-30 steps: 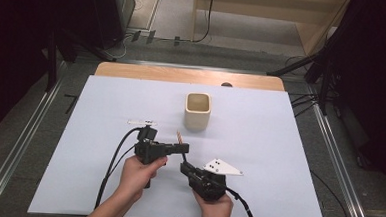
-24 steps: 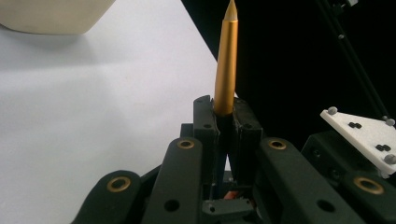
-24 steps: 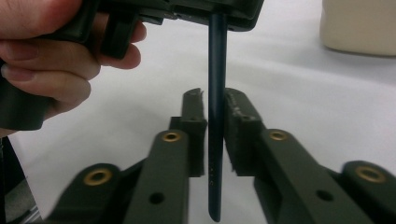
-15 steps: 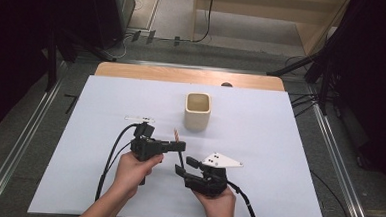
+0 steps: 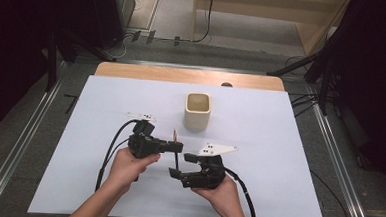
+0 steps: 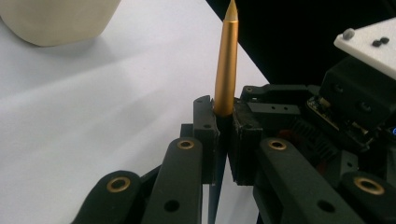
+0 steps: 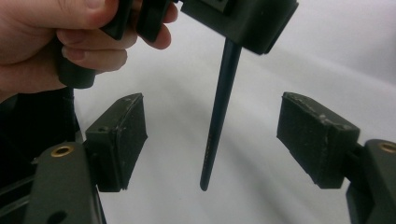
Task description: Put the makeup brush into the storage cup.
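White table (image 5: 279, 143), unmarked cream cup (image 5: 198, 110)

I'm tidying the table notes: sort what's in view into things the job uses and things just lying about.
In use:
- pen, gold-tipped and dark-shafted, clamped in the left gripper
- right gripper, jaws just opened, pads clear of the pen
- cream cup, probably where the pen goes

Lying about:
- black cables beside the table

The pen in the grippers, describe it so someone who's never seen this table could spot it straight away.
On the white table sheet, nearer the person than the cream cup, the left gripper is shut on a thin pen. It has a gold tapered top and a dark lower shaft hanging between the right gripper's just-opened jaws.
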